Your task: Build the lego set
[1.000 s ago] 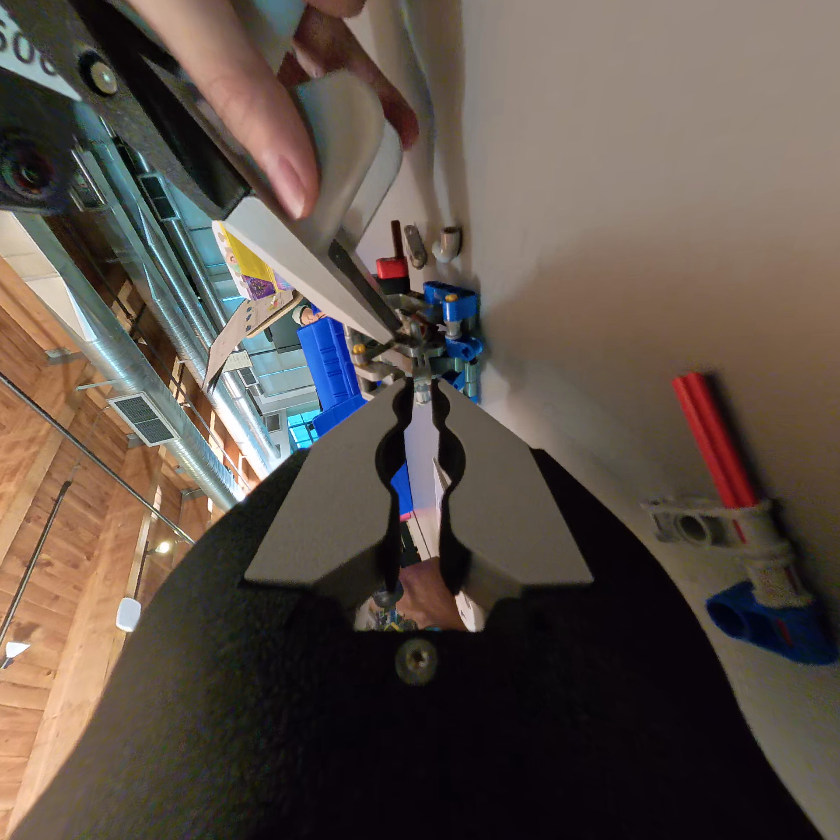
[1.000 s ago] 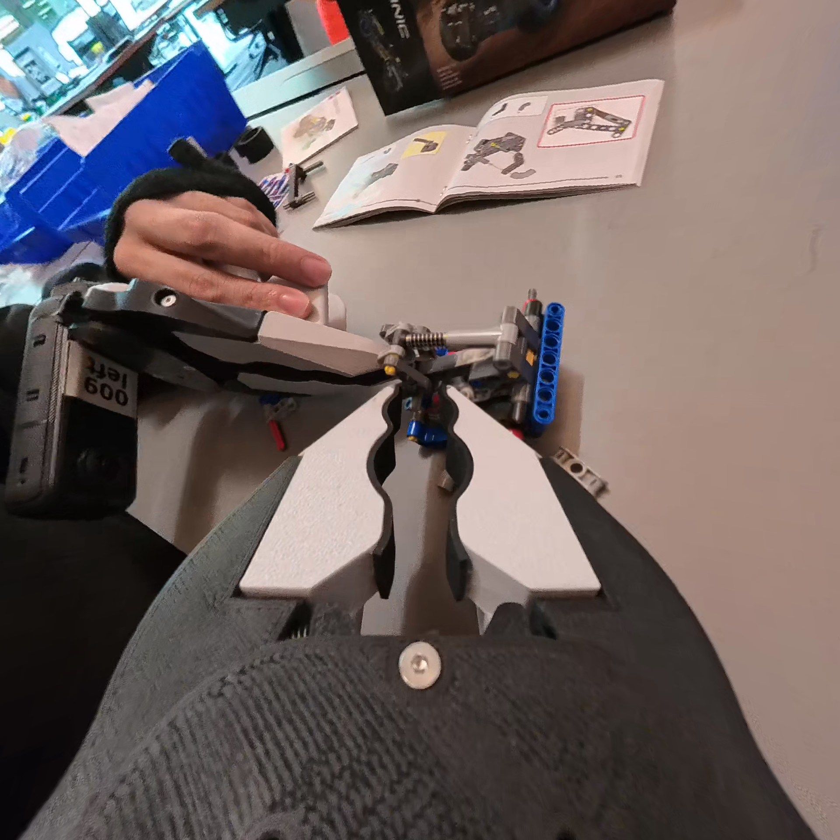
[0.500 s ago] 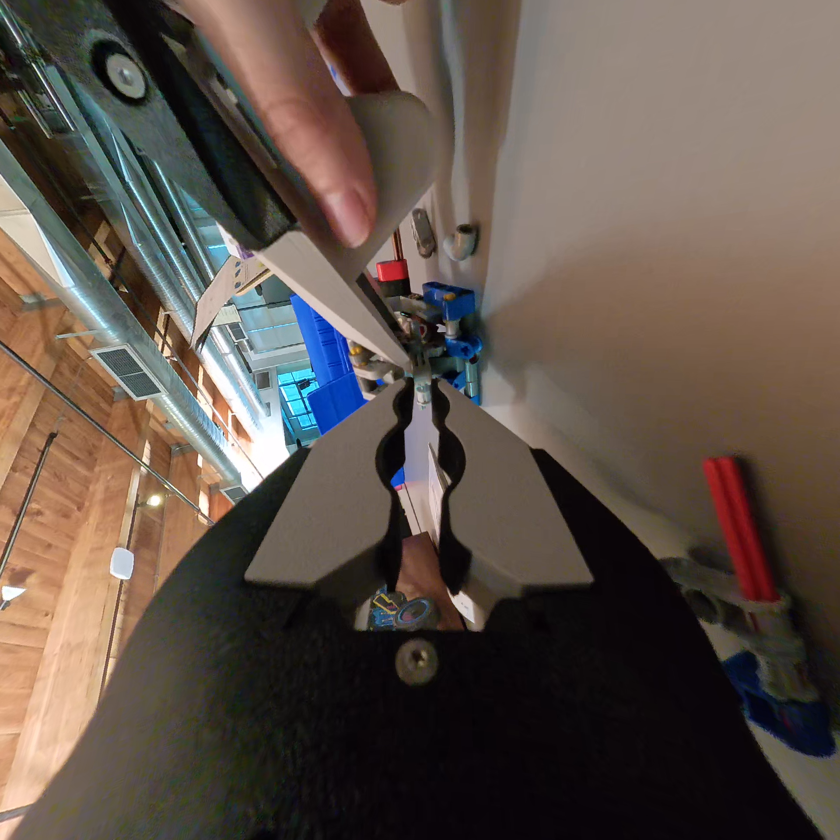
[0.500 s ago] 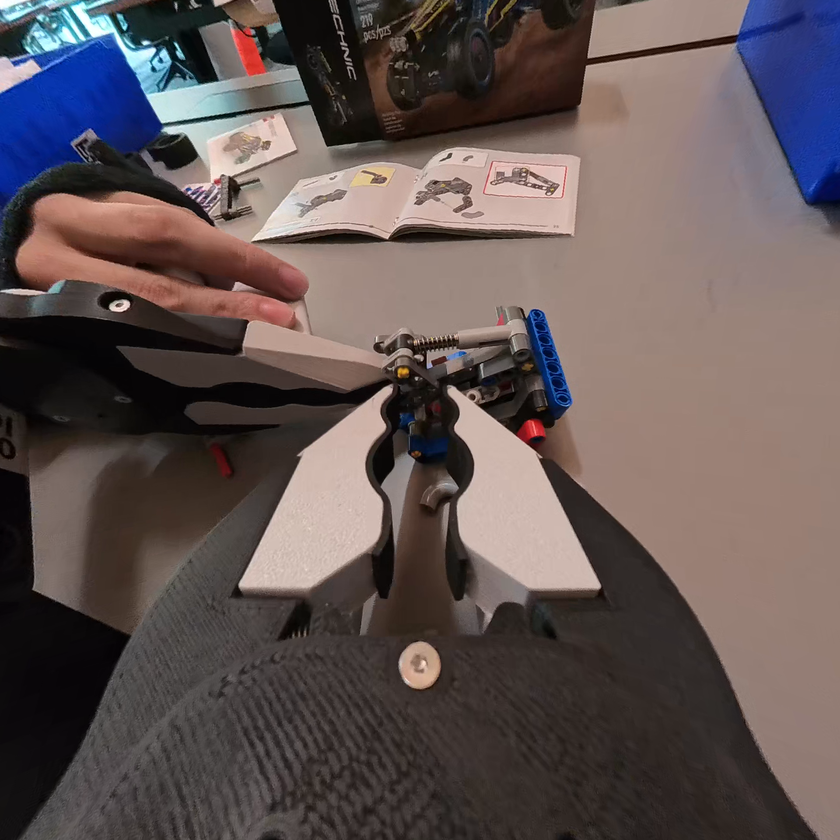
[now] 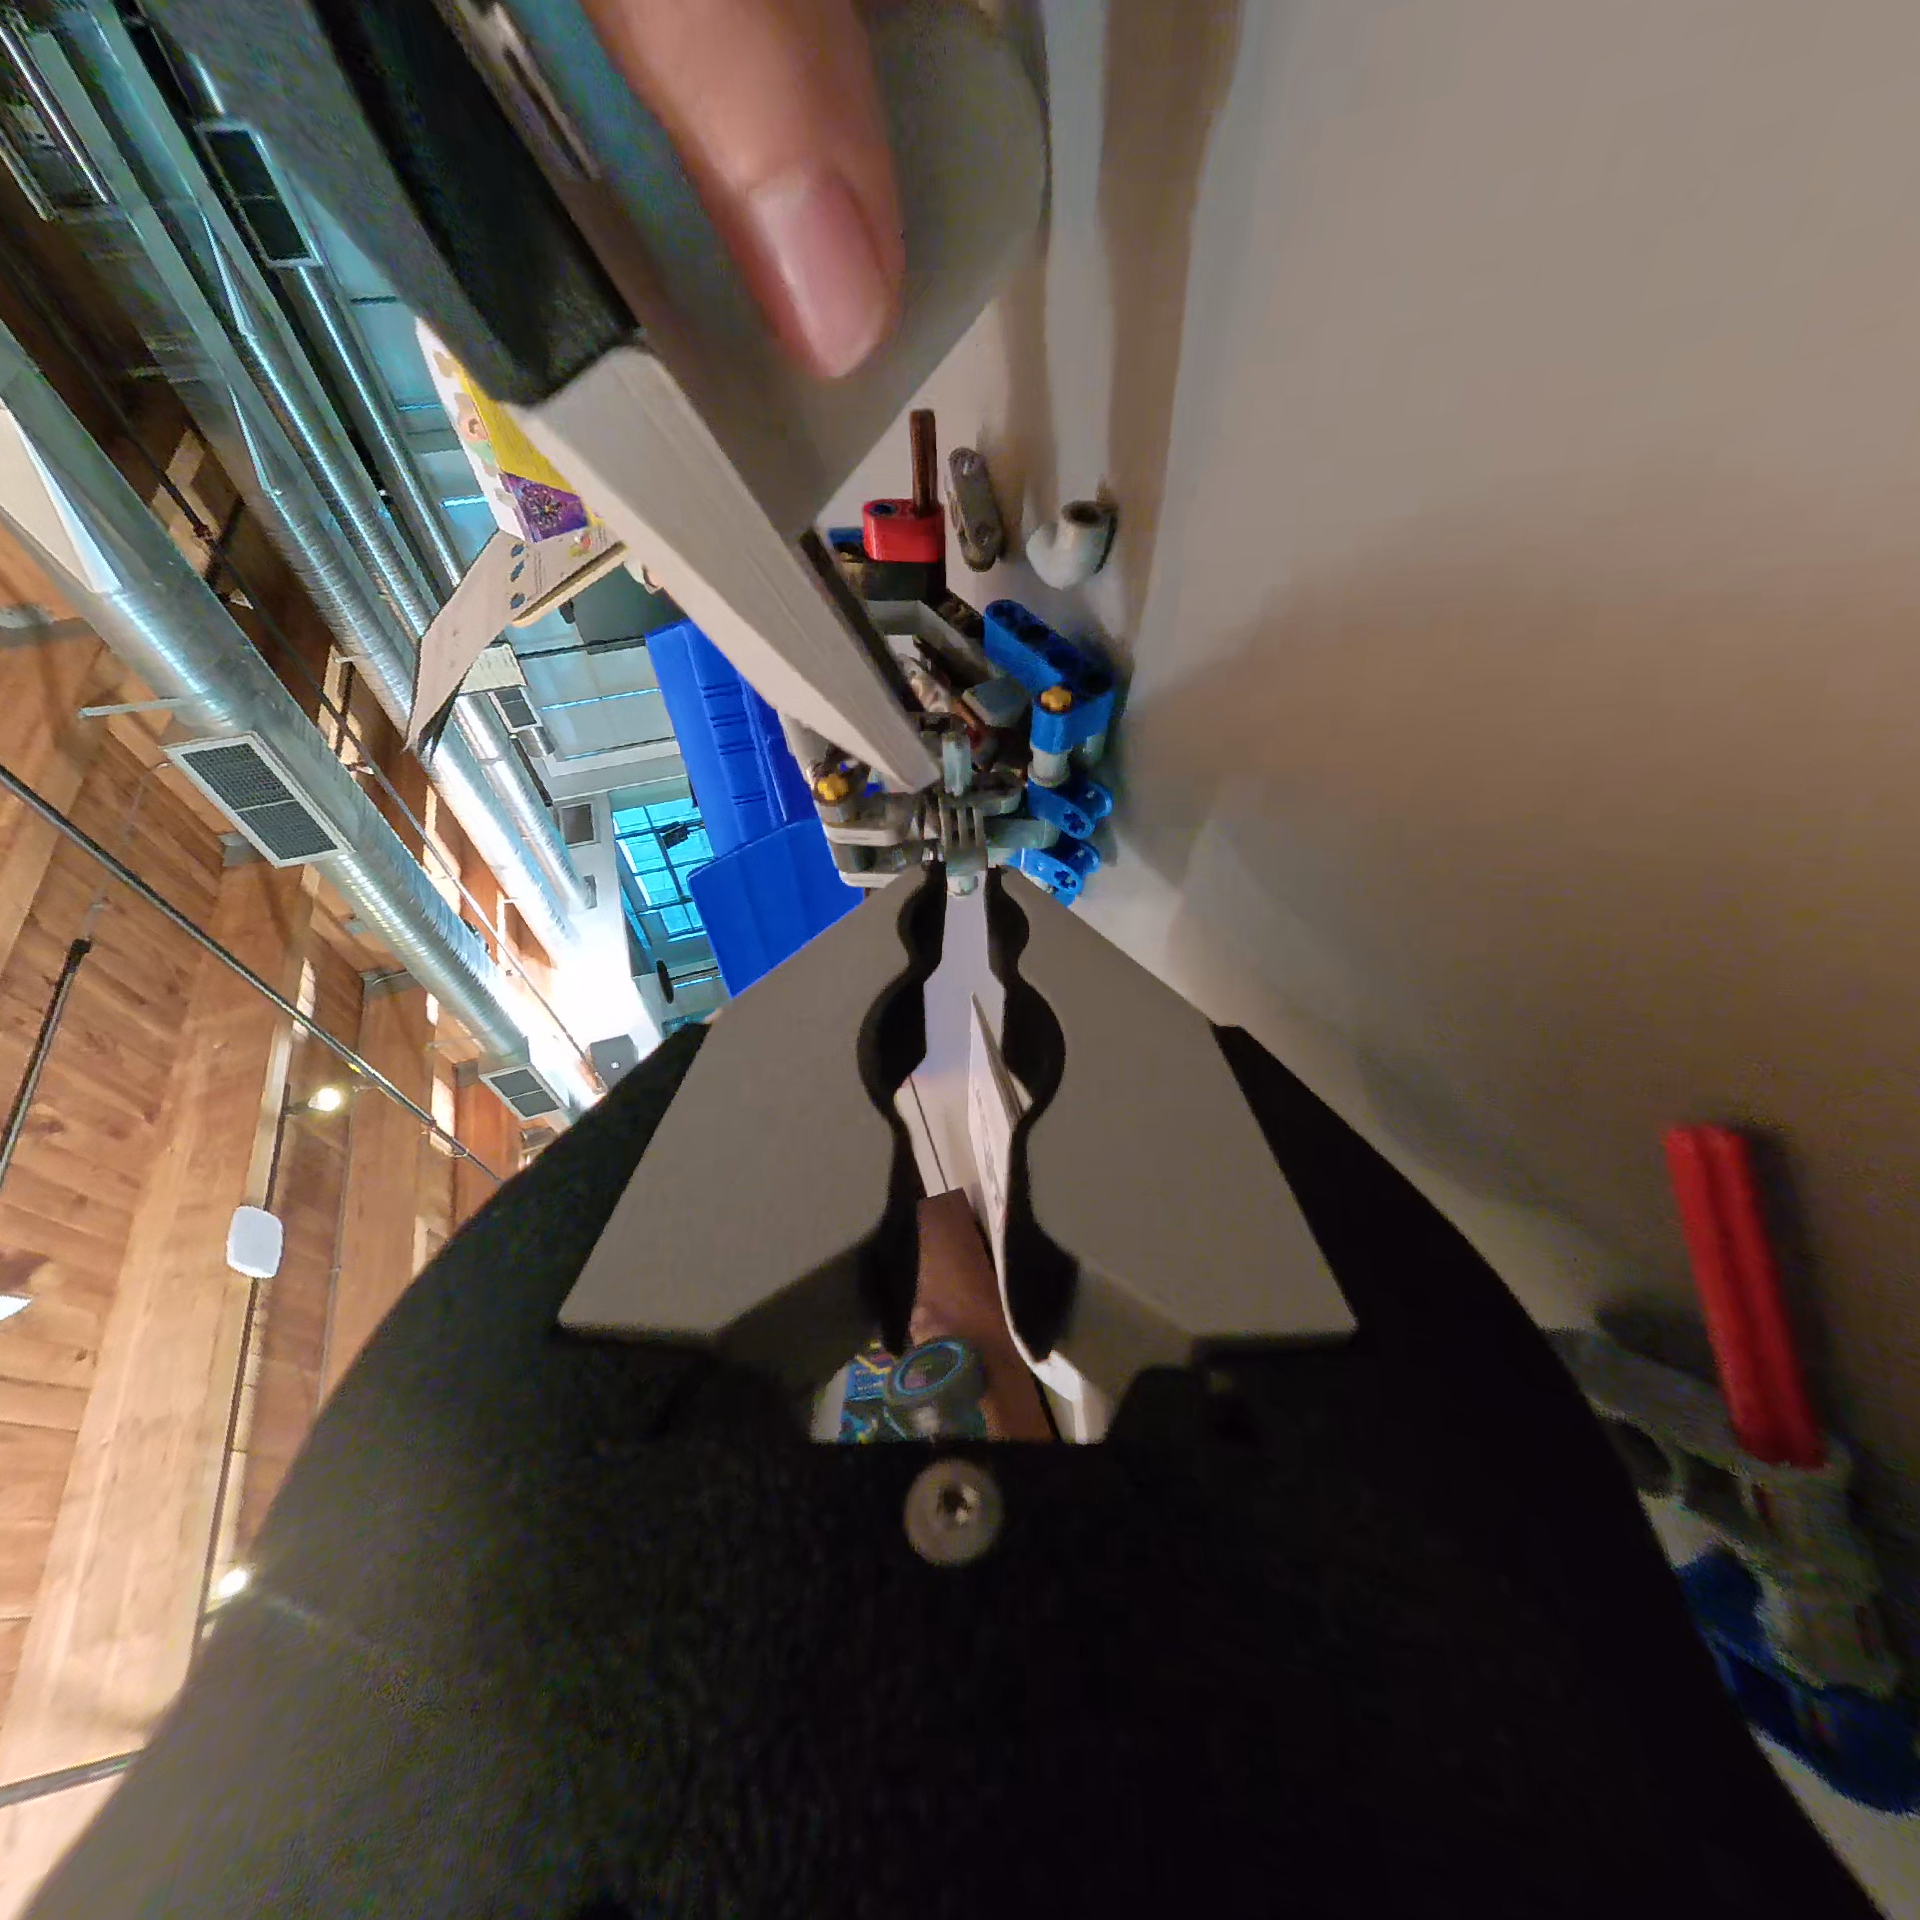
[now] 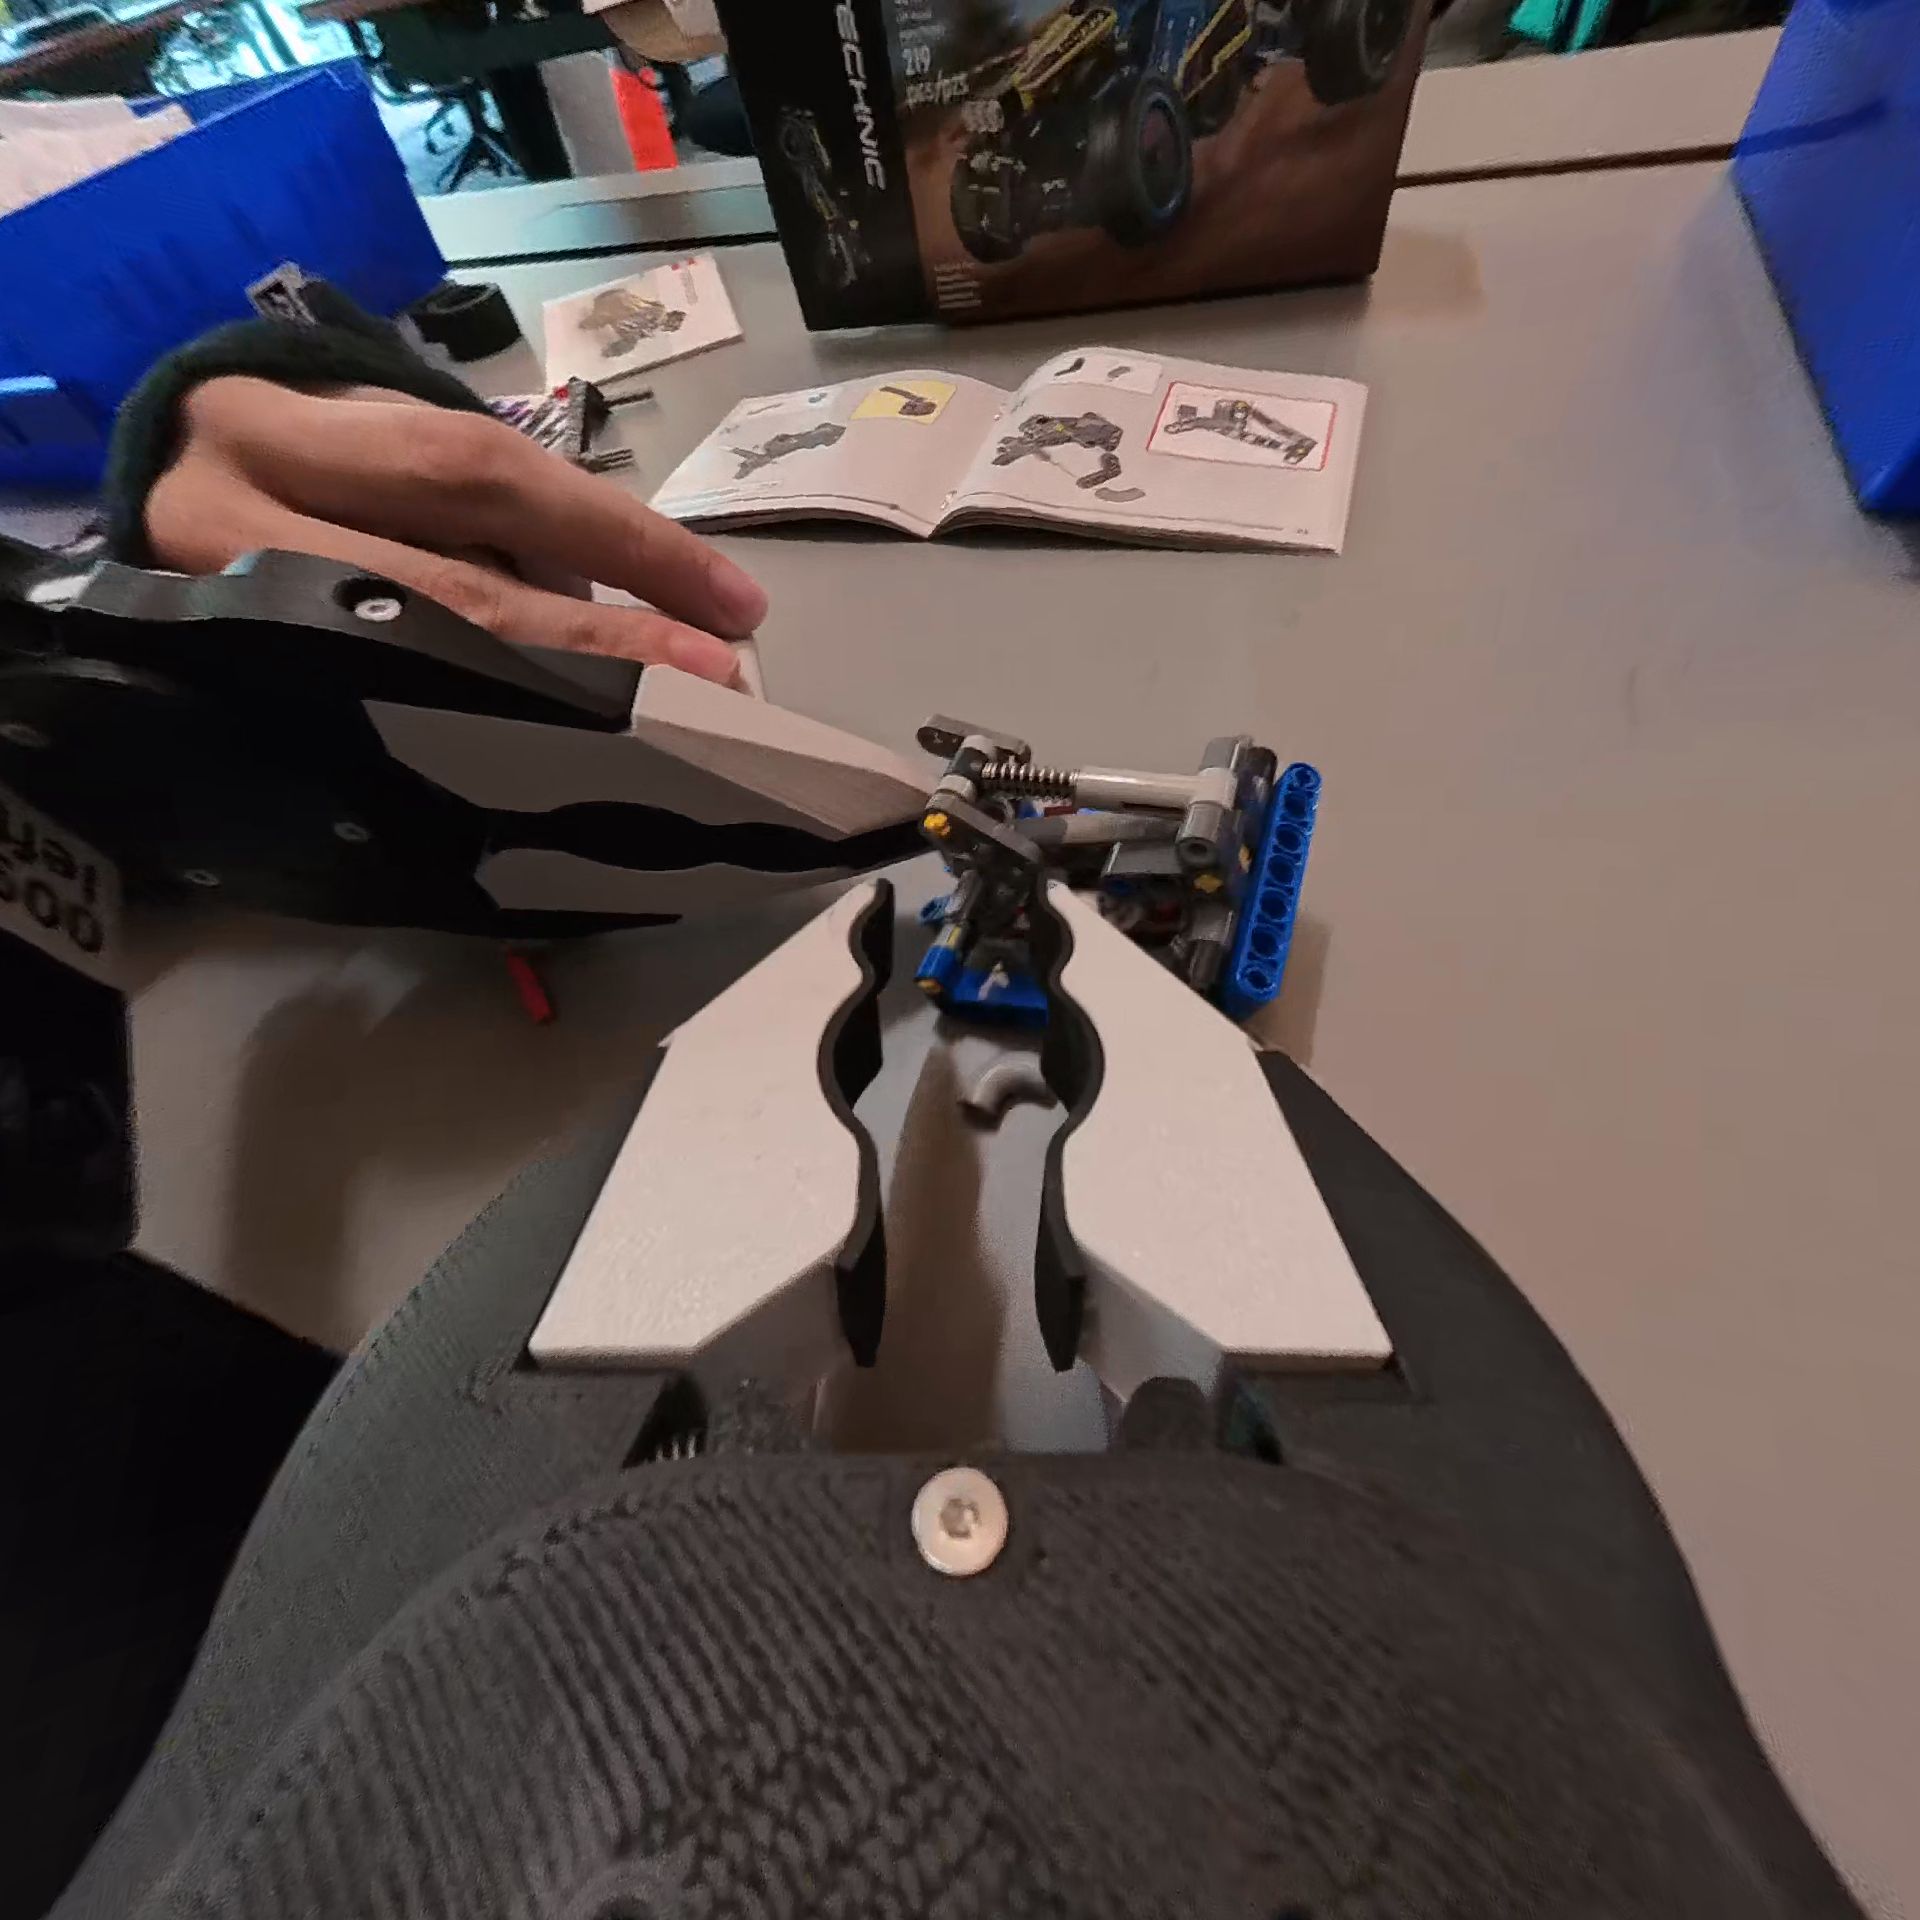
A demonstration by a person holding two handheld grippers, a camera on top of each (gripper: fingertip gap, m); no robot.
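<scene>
Here, with the left claw [image 5: 961,883] pressed together, pinches a thin grey pin at one end of the brick model [image 5: 1049,717], which lies on the counter [image 6: 1558,935]. With the right claw [image 6: 971,904] spread, straddles the model's blue-and-dark end, leaving one pad clear of it. Shows a small grey elbow piece [image 6: 997,1091] just beside the model, between the right claw's fingers. Beyond the model, finds an open booklet [image 6: 1018,457] and behind that a dark box [image 6: 1091,145]. Well apart from the model, finds two red rods [image 5: 1735,1299].
</scene>
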